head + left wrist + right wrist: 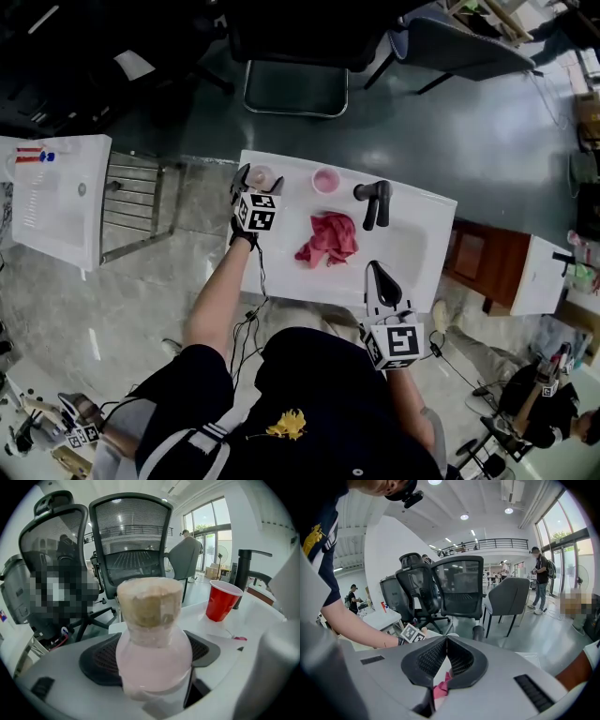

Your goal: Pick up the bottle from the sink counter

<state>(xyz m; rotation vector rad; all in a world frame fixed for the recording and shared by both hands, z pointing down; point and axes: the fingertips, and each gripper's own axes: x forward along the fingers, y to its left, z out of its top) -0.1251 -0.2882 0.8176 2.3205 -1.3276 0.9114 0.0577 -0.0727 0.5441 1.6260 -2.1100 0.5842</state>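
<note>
A small clear bottle (153, 660) of pale pink liquid with a tan cap stands between the black pads of my left gripper (154, 644), which is shut on its body. In the head view the bottle (262, 174) and my left gripper (259, 185) are at the far left corner of the white sink counter (281, 272). My right gripper (376, 274) hovers over the counter's near right edge. In its own view my right gripper (444, 641) is shut with the pads touching and nothing between them.
A red cup (325, 180) stands at the counter's back edge, right of the bottle. A black faucet (373, 202) rises beside the basin, and a crumpled pink cloth (328, 240) lies in the middle. Office chairs (131, 545) stand beyond the counter. A white table (56, 197) is at the left.
</note>
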